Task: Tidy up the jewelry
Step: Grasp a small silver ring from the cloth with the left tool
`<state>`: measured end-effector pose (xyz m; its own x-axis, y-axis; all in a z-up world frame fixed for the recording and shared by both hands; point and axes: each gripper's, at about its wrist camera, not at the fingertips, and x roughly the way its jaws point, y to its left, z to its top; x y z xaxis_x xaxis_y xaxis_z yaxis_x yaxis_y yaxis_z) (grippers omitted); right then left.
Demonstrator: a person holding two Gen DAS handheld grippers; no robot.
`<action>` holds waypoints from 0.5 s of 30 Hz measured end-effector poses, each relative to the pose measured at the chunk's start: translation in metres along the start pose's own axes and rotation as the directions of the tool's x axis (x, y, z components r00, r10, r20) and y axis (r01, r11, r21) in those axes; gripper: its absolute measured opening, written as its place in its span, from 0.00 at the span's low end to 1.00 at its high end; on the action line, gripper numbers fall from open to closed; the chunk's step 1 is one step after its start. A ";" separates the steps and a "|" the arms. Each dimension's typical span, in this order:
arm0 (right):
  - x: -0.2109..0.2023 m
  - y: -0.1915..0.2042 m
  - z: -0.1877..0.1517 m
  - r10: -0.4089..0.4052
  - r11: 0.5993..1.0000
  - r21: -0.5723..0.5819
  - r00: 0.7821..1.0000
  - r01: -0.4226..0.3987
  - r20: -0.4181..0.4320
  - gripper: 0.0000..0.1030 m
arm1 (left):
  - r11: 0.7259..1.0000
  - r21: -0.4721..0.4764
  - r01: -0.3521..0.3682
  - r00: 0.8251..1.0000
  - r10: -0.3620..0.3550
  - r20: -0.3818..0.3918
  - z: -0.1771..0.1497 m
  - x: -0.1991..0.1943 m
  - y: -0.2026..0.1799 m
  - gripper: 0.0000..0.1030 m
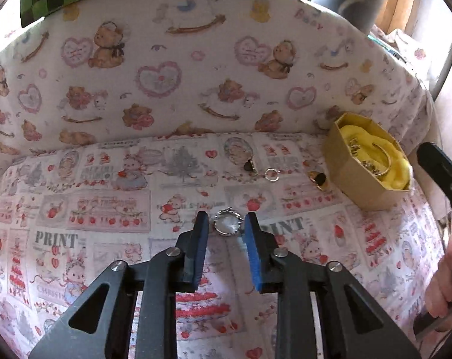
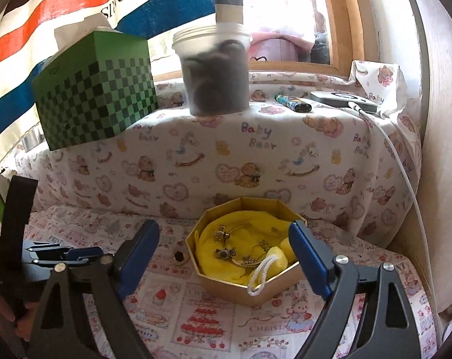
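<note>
On the patterned cloth surface [image 1: 106,209], the left hand-held gripper [image 1: 226,224] is low and angled forward, its blue pads [image 1: 200,251] parted. A round silver ring with a clear stone [image 1: 227,225] lies on the cloth between the fingertips; whether either pad touches it cannot be resolved. Jaws are not clamped on it.

Beyond it, well apart: a dark-stone ring [image 1: 249,166], a plain silver ring [image 1: 271,175] just beside that, and a gold ring with a black face [image 1: 318,180] near the box.

Octagonal gold box [image 2: 249,287] sits at the right of the surface, lined with yellow cloth [image 2: 240,239]. Gold bangles with charms [image 2: 234,251] lie inside; a white cord loop [image 2: 260,275] hangs over the near rim.

Right hand-held gripper [image 2: 224,251] is held level, facing the box, blue pads [image 2: 308,261] spread wide on either side of it, holding nothing. A hand [image 1: 445,284] grips its handle at the edge of the left wrist view.
</note>
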<state>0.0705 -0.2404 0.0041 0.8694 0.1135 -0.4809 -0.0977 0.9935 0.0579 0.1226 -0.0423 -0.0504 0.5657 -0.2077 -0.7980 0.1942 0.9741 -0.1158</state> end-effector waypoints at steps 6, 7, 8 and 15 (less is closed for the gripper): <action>0.000 0.002 0.000 -0.006 1.000 -0.019 1.000 0.005 -0.006 0.85 | 1.000 -0.025 -0.013 1.000 0.013 -0.011 -0.001 0.002 0.007 0.17; 0.000 0.003 0.000 -0.003 1.000 -0.025 1.000 0.003 -0.011 0.84 | 0.999 -0.049 -0.005 1.000 0.004 -0.015 -0.001 0.000 0.011 0.16; -0.001 0.003 0.001 0.000 1.000 -0.027 1.000 0.000 -0.012 0.84 | 0.998 -0.070 0.002 1.000 -0.003 -0.014 -0.001 -0.005 0.019 0.16; -0.004 0.000 0.007 0.115 0.993 0.038 0.989 -0.112 -0.093 0.84 | 0.993 -0.119 -0.012 0.996 0.022 0.081 -0.005 -0.037 0.038 0.14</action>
<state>0.0706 -0.2404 0.0115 0.8035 0.2268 -0.5505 -0.1756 0.9737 0.1448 0.1054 0.0028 -0.0283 0.6328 -0.1931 -0.7498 0.0910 0.9802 -0.1757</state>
